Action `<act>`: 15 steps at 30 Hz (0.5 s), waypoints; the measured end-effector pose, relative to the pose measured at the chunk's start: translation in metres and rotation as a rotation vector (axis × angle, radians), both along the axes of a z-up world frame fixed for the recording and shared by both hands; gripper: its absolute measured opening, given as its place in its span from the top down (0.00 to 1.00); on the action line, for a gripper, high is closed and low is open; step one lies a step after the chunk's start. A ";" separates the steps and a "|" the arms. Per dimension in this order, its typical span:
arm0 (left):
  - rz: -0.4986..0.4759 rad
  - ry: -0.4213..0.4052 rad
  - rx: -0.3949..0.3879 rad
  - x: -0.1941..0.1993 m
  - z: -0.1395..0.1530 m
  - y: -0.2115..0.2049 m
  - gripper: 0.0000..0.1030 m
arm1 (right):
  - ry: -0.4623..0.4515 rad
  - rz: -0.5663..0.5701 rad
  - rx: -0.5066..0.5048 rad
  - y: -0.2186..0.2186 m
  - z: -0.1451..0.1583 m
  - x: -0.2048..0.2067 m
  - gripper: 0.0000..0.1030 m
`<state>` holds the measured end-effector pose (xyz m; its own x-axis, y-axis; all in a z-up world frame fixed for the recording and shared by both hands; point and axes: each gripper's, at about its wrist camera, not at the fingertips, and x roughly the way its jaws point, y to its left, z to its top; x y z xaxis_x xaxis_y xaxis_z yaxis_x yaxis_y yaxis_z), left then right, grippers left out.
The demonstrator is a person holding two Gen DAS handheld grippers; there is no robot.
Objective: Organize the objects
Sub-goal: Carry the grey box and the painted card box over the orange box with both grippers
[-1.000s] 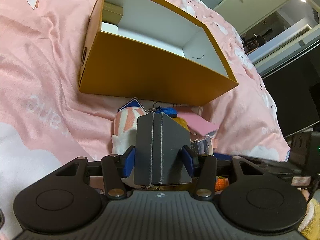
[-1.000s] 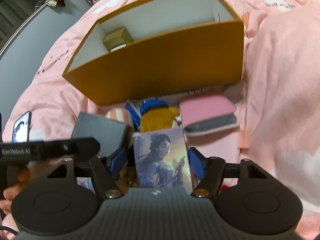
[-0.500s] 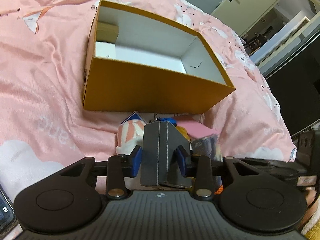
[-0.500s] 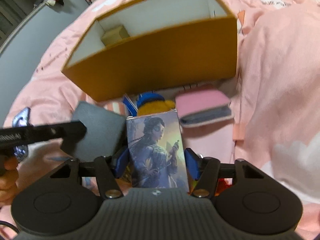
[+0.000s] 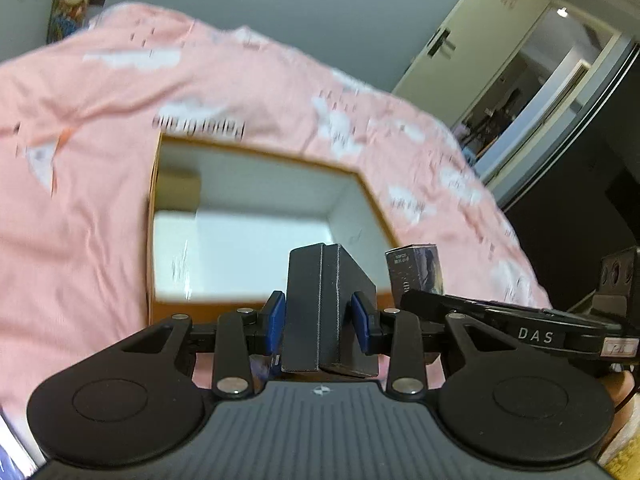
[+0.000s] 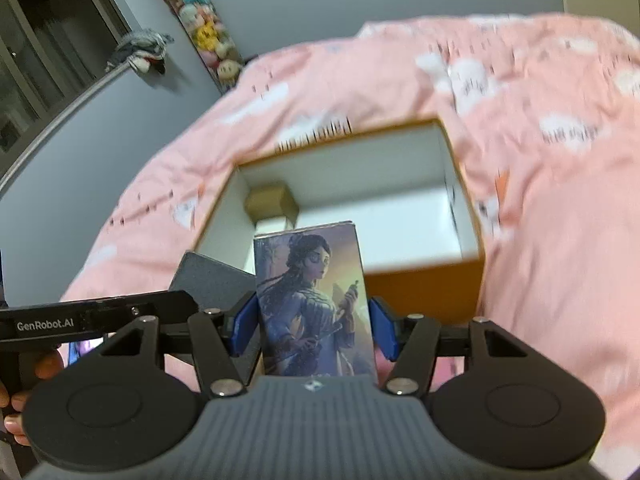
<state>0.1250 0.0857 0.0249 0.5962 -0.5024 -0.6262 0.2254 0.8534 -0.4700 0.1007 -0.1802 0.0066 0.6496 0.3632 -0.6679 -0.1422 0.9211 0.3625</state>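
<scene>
Pink bedding (image 5: 100, 216) printed with white clouds covers the bed, and an open orange box (image 5: 160, 240) with a white interior sits on it. In the box's far left corner rests a small tan carton (image 6: 272, 202); the rest of the white floor shows bare, though the frames are blurred.

The left hand-held gripper (image 5: 319, 317) has its blue pads pressed against both sides of a dark grey block (image 5: 320, 304), which stands upright between them and is held above the near wall of the box. From the right wrist view the same grey block (image 6: 212, 280) appears at the left, just beside the other load.

The right hand-held gripper (image 6: 312, 326) is closed on an illustrated card box (image 6: 316, 304) showing a woman in a blue dress; the blue pads meet its two long edges and it stands upright, its top edge over the box's near rim. In the left wrist view that card box (image 5: 416, 268) shows edge-on at the right, close to the grey block but apart from it.

A column of plush toys (image 6: 204, 28) hangs on the grey wall behind the bed, and a pale door (image 5: 472, 40) stands at the right
</scene>
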 end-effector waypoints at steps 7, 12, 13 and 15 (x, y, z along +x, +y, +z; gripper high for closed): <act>0.051 -0.048 -0.024 0.047 0.023 0.010 0.61 | -0.071 -0.044 0.028 0.002 0.017 0.049 0.41; 0.059 0.089 0.021 0.090 -0.016 -0.001 0.61 | -0.015 -0.068 0.008 0.005 -0.005 0.087 0.41; 0.056 0.117 0.025 0.096 -0.027 -0.004 0.61 | 0.005 -0.068 -0.001 0.005 -0.012 0.093 0.41; 0.068 0.184 0.031 0.104 -0.046 -0.009 0.61 | 0.045 -0.065 -0.012 0.006 -0.024 0.103 0.41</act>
<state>0.2286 0.0768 -0.0216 0.5025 -0.4435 -0.7422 0.0794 0.8785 -0.4711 0.2042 -0.1747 -0.0175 0.6409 0.3128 -0.7010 -0.0654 0.9321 0.3562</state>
